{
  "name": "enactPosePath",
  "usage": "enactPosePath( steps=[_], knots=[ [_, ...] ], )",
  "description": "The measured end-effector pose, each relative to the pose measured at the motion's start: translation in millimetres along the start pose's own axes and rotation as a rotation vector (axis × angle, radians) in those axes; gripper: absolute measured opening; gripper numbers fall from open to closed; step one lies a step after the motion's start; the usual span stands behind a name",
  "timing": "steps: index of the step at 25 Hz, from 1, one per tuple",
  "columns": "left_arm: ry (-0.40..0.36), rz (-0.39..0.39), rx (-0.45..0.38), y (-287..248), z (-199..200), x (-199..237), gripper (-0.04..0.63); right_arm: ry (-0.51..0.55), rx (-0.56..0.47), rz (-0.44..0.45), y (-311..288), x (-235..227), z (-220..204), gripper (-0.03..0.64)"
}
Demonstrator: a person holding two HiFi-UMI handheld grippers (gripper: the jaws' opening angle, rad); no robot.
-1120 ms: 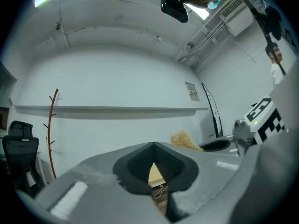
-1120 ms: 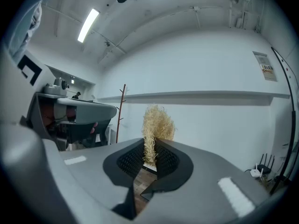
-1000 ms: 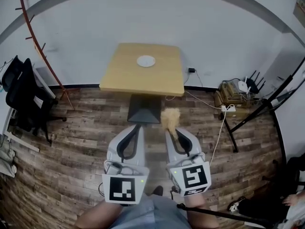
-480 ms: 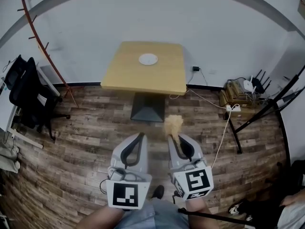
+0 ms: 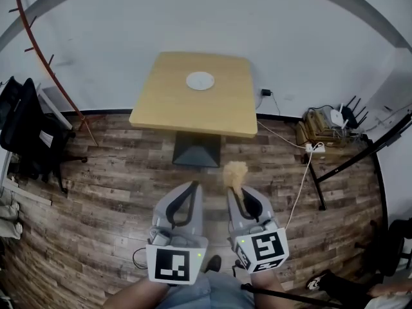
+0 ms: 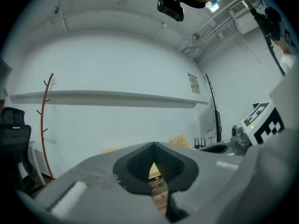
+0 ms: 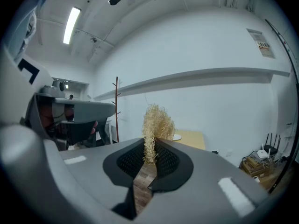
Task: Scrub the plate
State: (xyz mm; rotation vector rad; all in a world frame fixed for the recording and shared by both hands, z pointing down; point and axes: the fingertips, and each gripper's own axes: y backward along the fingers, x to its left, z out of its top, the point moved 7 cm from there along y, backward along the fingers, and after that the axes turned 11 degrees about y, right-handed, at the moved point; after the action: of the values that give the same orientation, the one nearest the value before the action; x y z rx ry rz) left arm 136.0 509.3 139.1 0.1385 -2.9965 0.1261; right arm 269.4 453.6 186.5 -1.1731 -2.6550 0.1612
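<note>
two grippers sit low in the centre of the head view, side by side and just apart. the left gripper (image 5: 192,187) has its jaws closed tip to tip with nothing between them; its own view shows only a small gap behind the meeting tips (image 6: 153,146). the right gripper (image 5: 234,188) is clamped on one straw-coloured scrubber (image 5: 235,172), and the tuft stands up above the jaws (image 7: 156,122).

one white plate (image 5: 199,80) lies on one square wooden table (image 5: 193,111) in the upper centre of the frame. it sits in the far half of the top, well in from all four edges, with bare wood all round it. both grippers are well short of the table's near edge, over plank floor (image 5: 116,192).

one coat rack (image 5: 48,66) leans at the upper left and one black chair (image 5: 26,137) stands at the left edge. a black stand (image 5: 347,163) crosses the right side. the strip of floor between grippers and table is open.
</note>
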Motion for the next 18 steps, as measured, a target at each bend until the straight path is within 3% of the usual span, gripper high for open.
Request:
enactPosePath(
  steps=[8, 18],
  knots=[
    [0.024, -0.014, -0.044, -65.7, 25.0, 68.7, 0.021, 0.034, -0.034, -0.015, -90.9, -14.6, 35.8, 0.043],
    [0.035, -0.051, -0.106, -113.2, 54.7, 125.5, 0.02, 0.091, -0.088, -0.063, -158.6, -22.9, 78.2, 0.043]
  ],
)
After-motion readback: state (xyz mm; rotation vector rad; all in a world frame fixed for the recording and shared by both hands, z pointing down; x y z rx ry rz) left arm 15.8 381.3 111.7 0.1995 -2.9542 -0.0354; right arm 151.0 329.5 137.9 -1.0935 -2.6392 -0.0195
